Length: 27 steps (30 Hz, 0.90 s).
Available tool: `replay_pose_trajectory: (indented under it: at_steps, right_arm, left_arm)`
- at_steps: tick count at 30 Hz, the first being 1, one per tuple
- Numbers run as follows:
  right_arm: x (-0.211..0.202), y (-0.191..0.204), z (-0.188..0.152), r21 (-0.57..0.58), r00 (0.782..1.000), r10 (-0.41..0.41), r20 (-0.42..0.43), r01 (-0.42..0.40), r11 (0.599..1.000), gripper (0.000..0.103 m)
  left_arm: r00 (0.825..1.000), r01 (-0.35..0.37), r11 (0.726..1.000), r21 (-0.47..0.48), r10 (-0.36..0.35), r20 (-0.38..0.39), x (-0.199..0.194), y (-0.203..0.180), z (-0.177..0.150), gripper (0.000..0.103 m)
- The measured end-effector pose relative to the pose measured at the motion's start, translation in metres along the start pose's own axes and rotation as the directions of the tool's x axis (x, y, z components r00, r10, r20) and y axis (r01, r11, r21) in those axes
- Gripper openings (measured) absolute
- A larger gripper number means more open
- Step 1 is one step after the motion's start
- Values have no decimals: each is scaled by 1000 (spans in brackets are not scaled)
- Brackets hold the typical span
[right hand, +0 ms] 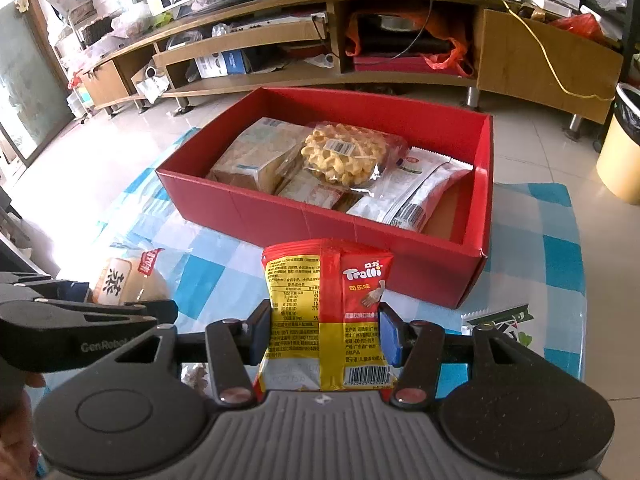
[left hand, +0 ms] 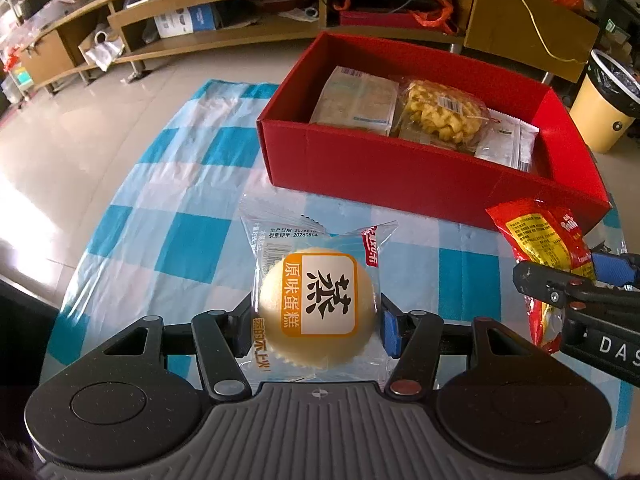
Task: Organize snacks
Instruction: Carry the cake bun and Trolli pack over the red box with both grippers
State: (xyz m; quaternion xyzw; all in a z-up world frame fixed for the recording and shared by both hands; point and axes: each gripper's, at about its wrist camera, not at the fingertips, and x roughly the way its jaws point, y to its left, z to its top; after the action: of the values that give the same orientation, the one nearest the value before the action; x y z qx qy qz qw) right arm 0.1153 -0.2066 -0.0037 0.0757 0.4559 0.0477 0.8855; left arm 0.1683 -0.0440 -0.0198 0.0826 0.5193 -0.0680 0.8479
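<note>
Left gripper (left hand: pixel 316 330) jaws clamp a wrapped steamed cake (left hand: pixel 316 312) before the red box (left hand: pixel 384 160).

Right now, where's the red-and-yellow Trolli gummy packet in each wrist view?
Left wrist: the red-and-yellow Trolli gummy packet is at the right edge, clamped in the right gripper.
Right wrist: packet is centre-bottom, upright between the blue finger pads.
Shared landmark: the open red cardboard box of snacks lies just beyond the packet in both views.

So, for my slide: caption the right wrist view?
Right gripper holds a Trolli packet before the red box of snacks.
</note>
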Motion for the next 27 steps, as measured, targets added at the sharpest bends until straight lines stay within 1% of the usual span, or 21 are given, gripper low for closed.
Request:
replay_pose_trajectory:
  at_steps: [10, 18, 27]
  right_arm:
    - [-8, -2, 6, 14, 999, 19, 32, -19, 1000, 53]
    - [-18, -4, 10, 25, 997, 16, 72, -18, 1000, 53]
    - [-22, -7, 15, 37, 996, 18, 91, -21, 999, 53]
  left_arm:
    - [1000, 9, 1000, 4, -9, 18, -6, -3, 2, 66]
    - [999, 13, 1000, 11, -13, 31, -9, -9, 4, 66]
    - [998, 18, 1000, 18, -19, 52, -15, -15, 7, 66]
